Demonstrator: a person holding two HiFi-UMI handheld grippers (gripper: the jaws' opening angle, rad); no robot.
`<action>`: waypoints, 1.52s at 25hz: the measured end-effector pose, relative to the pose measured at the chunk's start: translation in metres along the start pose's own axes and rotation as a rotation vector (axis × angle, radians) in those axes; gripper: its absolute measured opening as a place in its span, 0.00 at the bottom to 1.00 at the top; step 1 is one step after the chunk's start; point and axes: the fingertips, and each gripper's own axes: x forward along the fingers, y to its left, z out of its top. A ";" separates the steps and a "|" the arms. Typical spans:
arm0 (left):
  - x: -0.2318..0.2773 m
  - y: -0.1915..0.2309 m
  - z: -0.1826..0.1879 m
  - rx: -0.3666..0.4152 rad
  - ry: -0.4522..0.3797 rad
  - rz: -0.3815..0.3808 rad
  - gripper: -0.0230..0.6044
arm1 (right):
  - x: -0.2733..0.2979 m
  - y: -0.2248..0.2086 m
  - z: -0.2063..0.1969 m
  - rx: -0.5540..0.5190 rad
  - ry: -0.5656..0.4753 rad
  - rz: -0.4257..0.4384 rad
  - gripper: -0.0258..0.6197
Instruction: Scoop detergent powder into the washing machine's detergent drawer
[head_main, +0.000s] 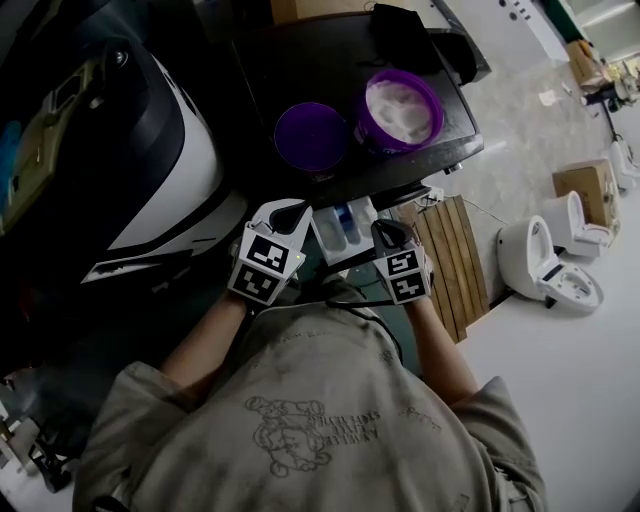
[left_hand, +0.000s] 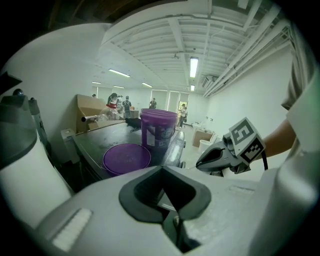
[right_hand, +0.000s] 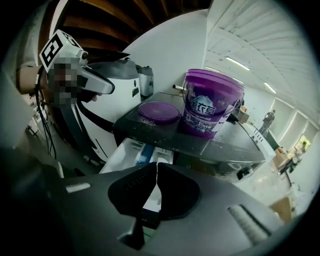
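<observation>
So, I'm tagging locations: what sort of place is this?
Probably a warehouse-like hall or showroom, not a home: a washing machine stands on open floor near loose toilets and a cardboard box.

label on purple tub too blurred to read, print on shirt illegible, no other text

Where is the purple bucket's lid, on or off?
Off. The lid lies flat beside the bucket, whose open top shows white powder.
</observation>
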 end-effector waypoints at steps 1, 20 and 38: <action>0.000 0.000 -0.001 -0.001 -0.001 -0.002 0.04 | 0.001 0.001 0.000 -0.016 0.010 -0.011 0.09; -0.018 0.022 -0.023 -0.064 -0.057 0.012 0.04 | 0.002 0.011 0.010 -0.197 0.145 -0.135 0.09; -0.026 0.025 -0.018 -0.056 -0.096 0.009 0.04 | -0.002 0.020 0.022 -0.336 0.219 -0.246 0.09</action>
